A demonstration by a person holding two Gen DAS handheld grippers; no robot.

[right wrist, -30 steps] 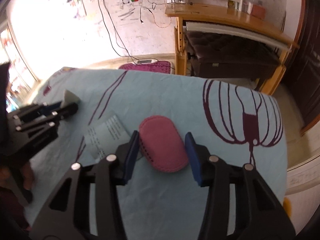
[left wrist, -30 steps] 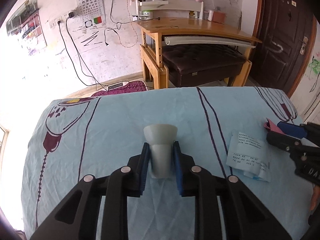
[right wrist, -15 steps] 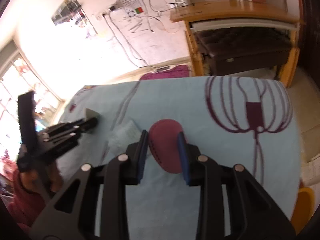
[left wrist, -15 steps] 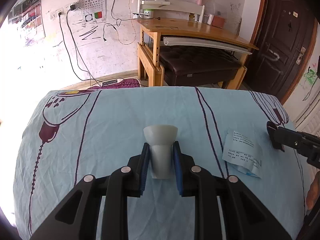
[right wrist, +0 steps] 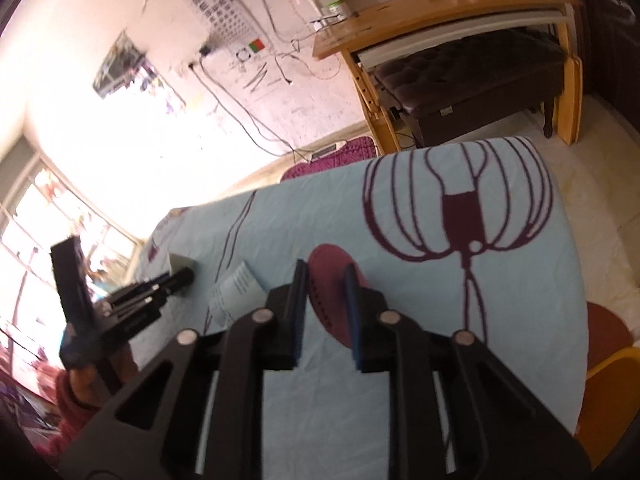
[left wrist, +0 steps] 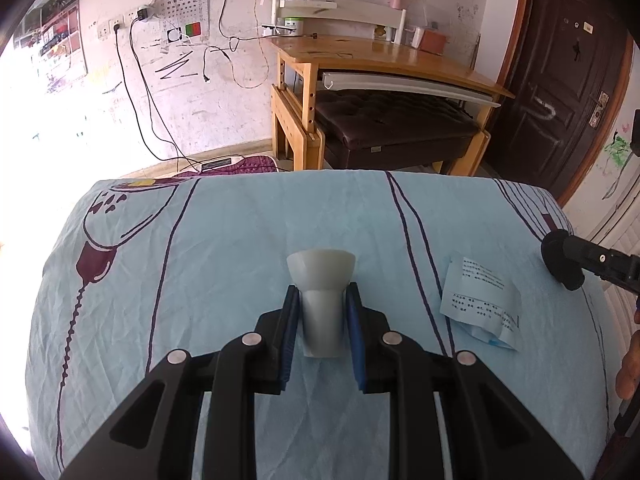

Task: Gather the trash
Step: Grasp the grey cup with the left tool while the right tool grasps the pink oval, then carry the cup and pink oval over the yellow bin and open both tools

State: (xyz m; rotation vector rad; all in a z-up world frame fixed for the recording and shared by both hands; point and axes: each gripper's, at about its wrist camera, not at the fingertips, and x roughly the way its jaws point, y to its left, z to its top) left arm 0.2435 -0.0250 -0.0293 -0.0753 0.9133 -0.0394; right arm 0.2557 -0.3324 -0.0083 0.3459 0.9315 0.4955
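Change: right tool (right wrist: 326,280) jaws closing on the maroon pad (right wrist: 334,300), which now sits edge-up between them.
Left tool (left wrist: 322,312): pinching the grey cup (left wrist: 321,280) near the counter's (left wrist: 224,240) middle.
Paper slip (left wrist: 480,300): flat, toward the right edge.
Advice: probably squeeze the soft pad firmly before lifting.
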